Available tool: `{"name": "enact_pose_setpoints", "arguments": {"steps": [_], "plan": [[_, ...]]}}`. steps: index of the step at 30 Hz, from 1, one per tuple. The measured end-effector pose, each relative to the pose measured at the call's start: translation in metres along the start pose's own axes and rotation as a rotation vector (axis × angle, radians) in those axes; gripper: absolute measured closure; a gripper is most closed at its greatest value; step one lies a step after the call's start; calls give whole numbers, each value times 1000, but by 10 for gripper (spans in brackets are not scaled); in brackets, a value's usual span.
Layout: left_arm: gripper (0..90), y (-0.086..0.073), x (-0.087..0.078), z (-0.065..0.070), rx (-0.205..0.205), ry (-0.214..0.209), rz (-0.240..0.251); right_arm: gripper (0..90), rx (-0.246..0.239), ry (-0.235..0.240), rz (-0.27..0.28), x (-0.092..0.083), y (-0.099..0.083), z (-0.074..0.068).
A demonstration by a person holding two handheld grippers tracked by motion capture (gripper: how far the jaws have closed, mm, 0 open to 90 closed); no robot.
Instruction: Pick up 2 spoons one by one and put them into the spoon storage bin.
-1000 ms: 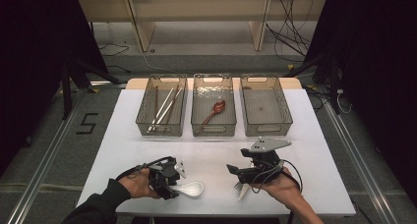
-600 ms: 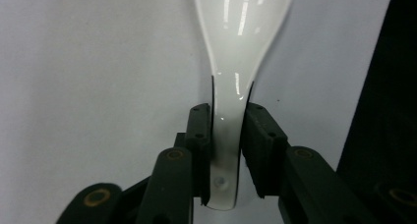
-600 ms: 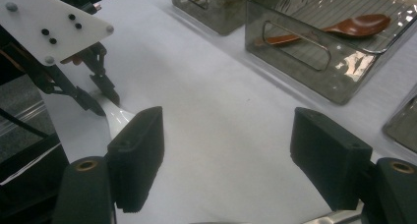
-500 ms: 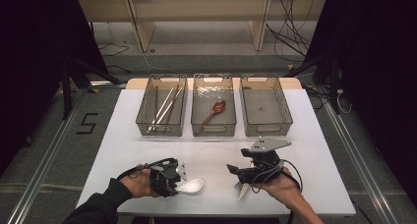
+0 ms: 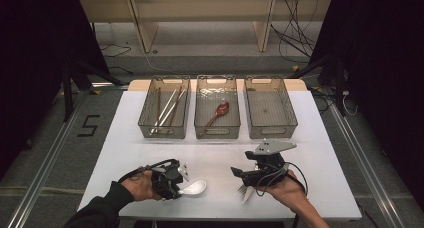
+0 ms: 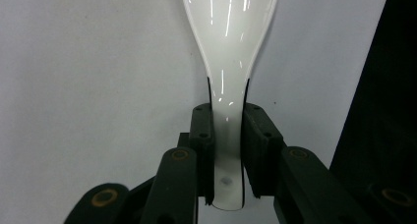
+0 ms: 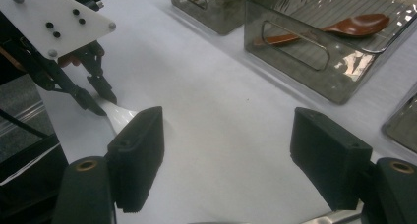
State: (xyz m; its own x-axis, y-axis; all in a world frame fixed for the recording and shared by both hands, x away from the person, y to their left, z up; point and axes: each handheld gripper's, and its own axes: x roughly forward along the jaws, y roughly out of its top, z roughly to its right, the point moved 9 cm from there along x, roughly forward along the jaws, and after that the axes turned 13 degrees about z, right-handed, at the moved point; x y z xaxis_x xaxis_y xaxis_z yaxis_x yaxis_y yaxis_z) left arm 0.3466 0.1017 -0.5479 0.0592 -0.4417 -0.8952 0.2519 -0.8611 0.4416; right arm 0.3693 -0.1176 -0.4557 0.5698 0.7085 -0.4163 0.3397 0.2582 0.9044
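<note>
My left gripper (image 5: 172, 180) has its jaws closed on the handle of the white spoon (image 6: 228, 47); they have just been closing, and in the left gripper view both pads now press the narrow stem from either side, with the butt end of the handle poking back between them. The spoon's long axis runs straight on from the jaws, in line with them, bowl leading. In the high view that puts the spoon (image 5: 194, 188) lying flat on the white surface (image 5: 220, 155), handle toward my left hand (image 5: 140, 184), bowl pointing toward my right gripper (image 5: 239, 174) and open side up.

My right gripper's jaws stand wide apart with nothing between them; a white fork (image 5: 244, 192) lies on the surface right under that gripper, tines toward the near edge as far as I can make out.

Taking the middle bin (image 5: 217, 132) as the mark: it holds a brown spoon (image 5: 218, 111), so I judge it the place for this one. The white spoon lies on the near side of that bin, well apart from it and a little to its left. My left hand is the nearer one and already has the grip. The bin's long side runs away from me, while the spoon now lies across that line, so I expect the move to need a lift, a carry away from me, and a turn of the wrist to bring the bowl round along the bin. The chopsticks bin (image 5: 165, 108) sits to its left, the empty bin (image 5: 270, 108) to its right
</note>
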Motion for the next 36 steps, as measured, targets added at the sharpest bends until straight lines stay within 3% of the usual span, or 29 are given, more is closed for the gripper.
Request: {"name": "enact_pose_setpoints", "arguments": {"steps": [7,12,19,36], "plan": [[758,0,0,-1,-28,7,1,299,1,1,0,0,0,0],[758,0,-1,-6,-80,14,27,299,-1,0,0,0,0,0],[758,7,-8,-13,-147,33,104,299,1,0,1,0,0,0],[756,46,-47,-46,-309,140,436,298,4,-8,9,-1,1,1]]}}
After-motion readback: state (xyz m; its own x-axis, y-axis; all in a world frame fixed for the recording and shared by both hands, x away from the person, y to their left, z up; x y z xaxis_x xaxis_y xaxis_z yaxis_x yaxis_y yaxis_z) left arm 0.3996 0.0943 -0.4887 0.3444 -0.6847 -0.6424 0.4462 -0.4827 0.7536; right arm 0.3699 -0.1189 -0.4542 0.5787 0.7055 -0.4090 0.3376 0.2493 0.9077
